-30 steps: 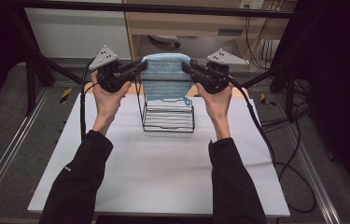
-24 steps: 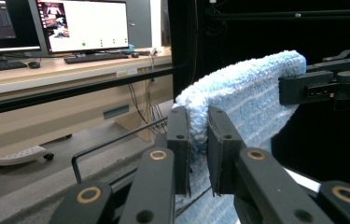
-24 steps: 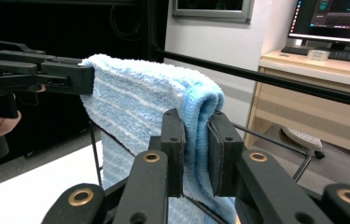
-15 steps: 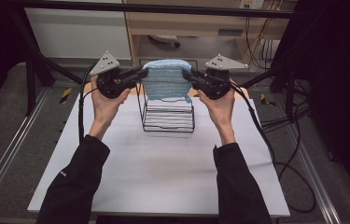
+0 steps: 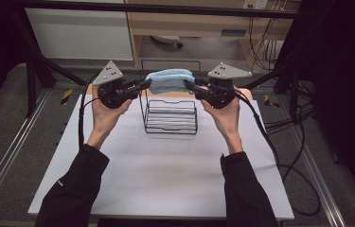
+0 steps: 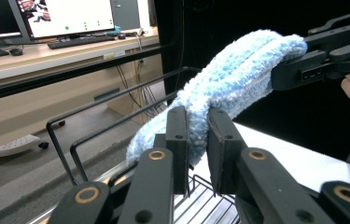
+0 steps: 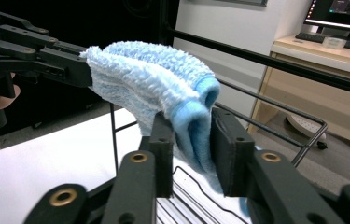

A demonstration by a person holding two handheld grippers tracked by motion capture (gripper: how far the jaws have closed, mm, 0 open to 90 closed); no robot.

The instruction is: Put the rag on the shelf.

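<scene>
Both my left gripper point(image 5: 147, 85) and right gripper point(image 5: 187, 85) are clamped on opposite ends of the blue towel point(image 5: 169, 79), stretched above the wire rack point(image 5: 170, 116), so I'd judge level, matched hands best for lowering it evenly onto the rack's top rail.

Bright evenly lit tabletop, dark surroundings, soft focus, faint shadows

Towel point(image 5: 169, 79) betw. tools, above rack point(image 5: 171, 115) on table point(image 5: 165, 179).
</scene>
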